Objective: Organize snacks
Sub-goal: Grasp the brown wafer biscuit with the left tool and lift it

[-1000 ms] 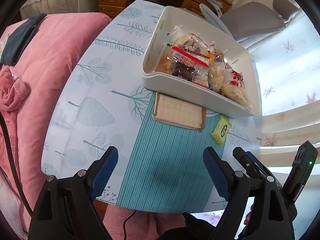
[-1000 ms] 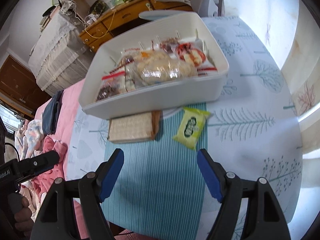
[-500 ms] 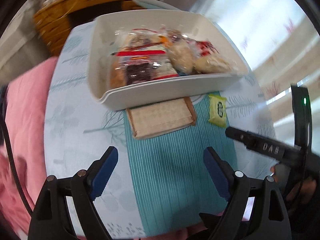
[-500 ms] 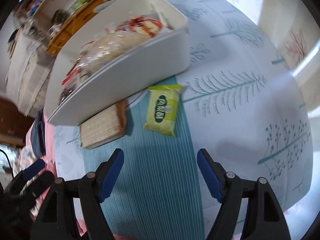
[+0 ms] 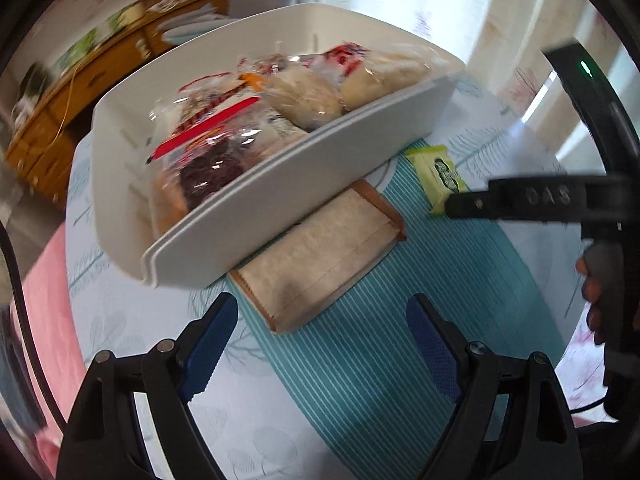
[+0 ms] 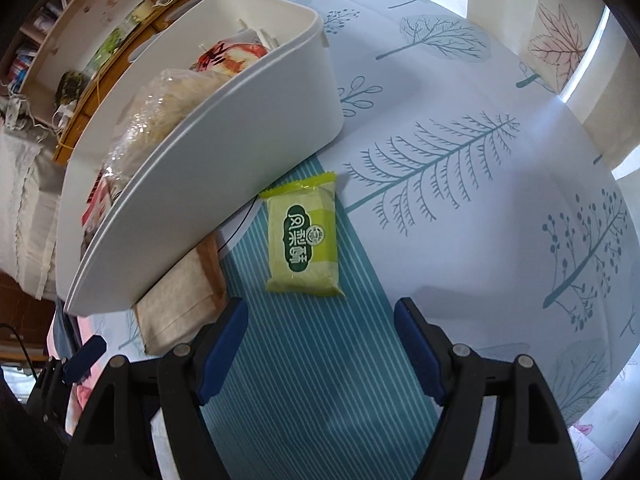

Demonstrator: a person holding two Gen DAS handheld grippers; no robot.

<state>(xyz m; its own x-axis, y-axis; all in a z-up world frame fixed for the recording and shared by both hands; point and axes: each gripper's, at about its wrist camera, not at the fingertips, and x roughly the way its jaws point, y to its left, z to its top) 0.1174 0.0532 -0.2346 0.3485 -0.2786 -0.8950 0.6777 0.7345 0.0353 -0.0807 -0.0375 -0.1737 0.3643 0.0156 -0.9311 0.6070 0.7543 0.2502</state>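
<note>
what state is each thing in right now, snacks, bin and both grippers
white bin: upright on the table, no lid, filled with wrapped snacks
green snack packet: sealed, flat on the teal stripe, outside the bin
brown packet: flat, partly under the bin's edge
left gripper: open, empty, above the brown packet
right gripper: open, empty, above the green packet

Smooth white plastic bin (image 5: 256, 216), glossy green wrapper (image 6: 303, 236), seemingly matt paper packet (image 5: 320, 256), printed tablecloth (image 6: 460, 208).
</note>
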